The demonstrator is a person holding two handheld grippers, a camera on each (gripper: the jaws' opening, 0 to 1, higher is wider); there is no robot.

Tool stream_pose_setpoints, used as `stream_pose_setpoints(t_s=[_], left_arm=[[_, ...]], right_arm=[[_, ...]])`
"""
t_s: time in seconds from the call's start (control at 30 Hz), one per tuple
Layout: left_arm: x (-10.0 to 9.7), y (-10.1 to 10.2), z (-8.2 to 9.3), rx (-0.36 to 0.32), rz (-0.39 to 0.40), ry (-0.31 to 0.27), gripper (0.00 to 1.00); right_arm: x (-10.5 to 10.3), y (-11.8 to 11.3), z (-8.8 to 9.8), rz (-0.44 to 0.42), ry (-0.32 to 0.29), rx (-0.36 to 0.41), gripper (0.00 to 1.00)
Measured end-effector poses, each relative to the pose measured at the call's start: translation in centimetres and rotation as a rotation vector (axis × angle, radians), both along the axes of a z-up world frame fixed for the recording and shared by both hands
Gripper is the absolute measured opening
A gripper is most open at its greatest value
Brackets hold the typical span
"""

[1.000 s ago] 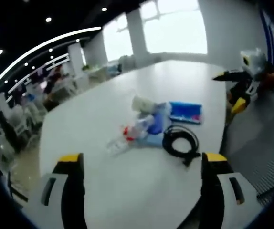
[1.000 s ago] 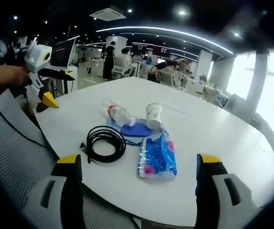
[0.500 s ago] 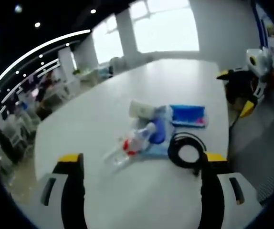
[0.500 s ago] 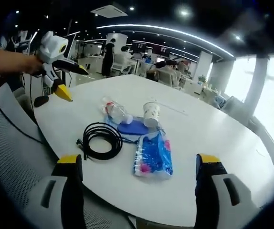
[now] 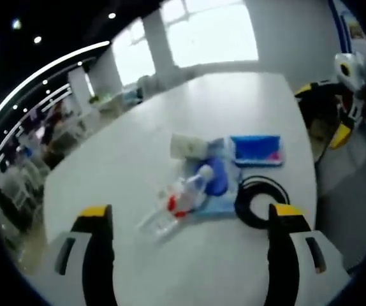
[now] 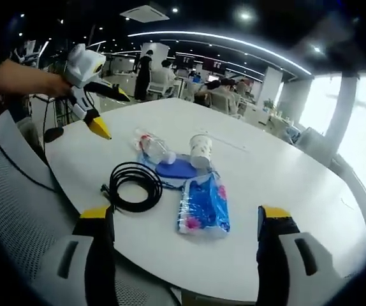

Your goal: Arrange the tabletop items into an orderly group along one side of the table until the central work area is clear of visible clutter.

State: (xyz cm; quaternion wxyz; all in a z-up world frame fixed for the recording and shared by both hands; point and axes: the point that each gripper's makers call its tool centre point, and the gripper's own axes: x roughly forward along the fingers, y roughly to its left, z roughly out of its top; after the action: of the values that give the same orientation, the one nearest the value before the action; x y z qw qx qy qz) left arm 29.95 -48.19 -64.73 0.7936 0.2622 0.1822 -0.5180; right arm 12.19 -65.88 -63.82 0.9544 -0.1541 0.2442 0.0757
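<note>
Nothing of the tidying looks done yet, as far as these frames show; the clutter sits in a loose cluster on the white bench [image 6: 285,172], toward the near edge by the mesh chair [image 6: 17,197] rather than lined up along one side. In the right gripper view the coiled black cable [image 6: 133,186] lies nearest the edge; just beside it the blue-patterned packet [image 6: 203,206] lies flat; behind them the clear plastic bottle [image 6: 152,148] lies on its side, touching the blue pad [image 6: 175,169], and the paper cup [image 6: 201,150] stands at the pad's far end. The left gripper view shows the same group from the other side: bottle [image 5: 180,199], cable [image 5: 259,203], packet [image 5: 256,150], cup [image 5: 186,145].

The left hand-held gripper [image 5: 189,223] is spread wide and holds nothing; it hovers above the bench, short of the bottle. The right hand-held gripper [image 6: 183,220] is likewise wide and unloaded, off the near edge, with the cable and packet between its jaws' lines but apart from them.

Every item is left to be moved; judging by position, bottle or cable would be the first pick.
</note>
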Motion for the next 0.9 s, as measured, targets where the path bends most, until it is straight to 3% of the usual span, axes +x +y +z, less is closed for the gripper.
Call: stream_pose_setpoints(t_s=[0.53, 0.67, 0.77, 0.9], left_arm=[[1.9, -3.5, -2.0, 0.120, -0.120, -0.050, 0.87], [2.0, -4.5, -2.5, 0.124, -0.132, -0.037, 0.81], [2.0, -4.8, -3.3, 0.172, -0.161, -0.050, 0.77], [2.0, -5.4, -4.3, 0.209, -0.171, -0.016, 0.71]], right_arm=[[-0.1, -0.5, -0.1, -0.025, 0.010, -0.008, 0.85], [-0.1, -0.6, -0.3, -0.029, 0.018, -0.006, 0.83], [-0.2, -0.8, -0.2, -0.038, 0.012, -0.008, 0.81], [-0.2, -1.0, -0.2, -0.049, 0.015, -0.004, 0.80]])
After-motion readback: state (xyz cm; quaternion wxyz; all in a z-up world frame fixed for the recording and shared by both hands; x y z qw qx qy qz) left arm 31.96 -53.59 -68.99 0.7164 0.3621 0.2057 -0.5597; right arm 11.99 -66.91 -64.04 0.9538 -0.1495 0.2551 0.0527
